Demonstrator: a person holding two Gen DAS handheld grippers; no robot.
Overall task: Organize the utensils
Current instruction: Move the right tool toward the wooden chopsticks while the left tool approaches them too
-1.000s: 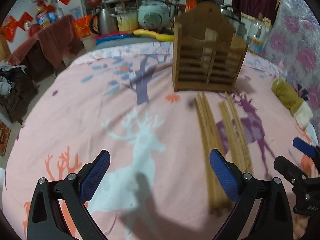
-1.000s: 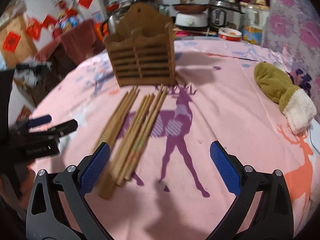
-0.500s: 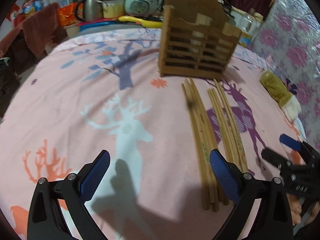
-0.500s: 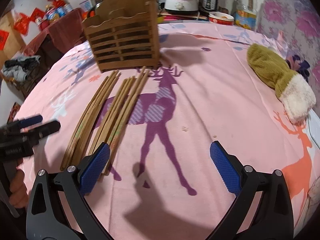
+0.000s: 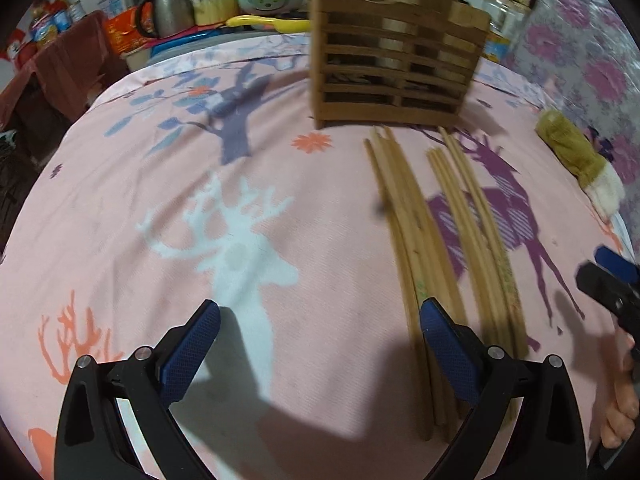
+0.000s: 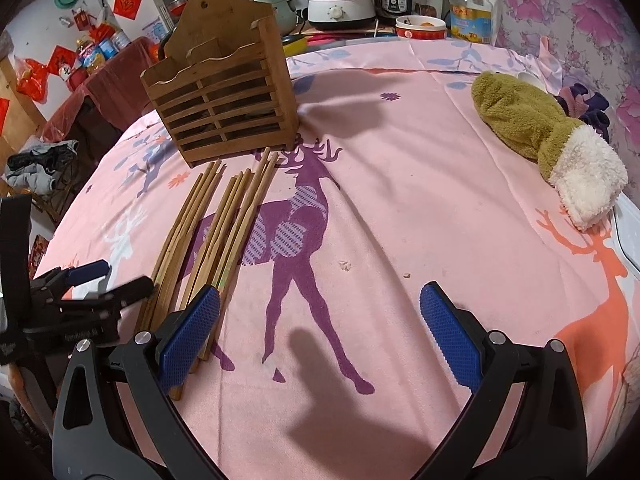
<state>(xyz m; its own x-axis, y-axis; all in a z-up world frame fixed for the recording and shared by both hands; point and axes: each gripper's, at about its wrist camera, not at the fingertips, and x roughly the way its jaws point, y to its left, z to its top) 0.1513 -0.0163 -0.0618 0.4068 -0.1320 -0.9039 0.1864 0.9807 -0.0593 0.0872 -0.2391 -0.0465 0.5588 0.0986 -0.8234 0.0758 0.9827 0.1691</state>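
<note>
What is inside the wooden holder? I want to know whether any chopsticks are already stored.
Through the slats of the wooden holder no chopstick tops show above its rim; its floor is hidden. The chopsticks all lie on the cloth in front.

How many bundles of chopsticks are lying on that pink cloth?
2 bundles of wooden chopsticks, side by side before the slatted wooden holder: left bundle, right bundle. Individual sticks overlap, so I can't count them exactly; near ends hide behind the right gripper.
</note>
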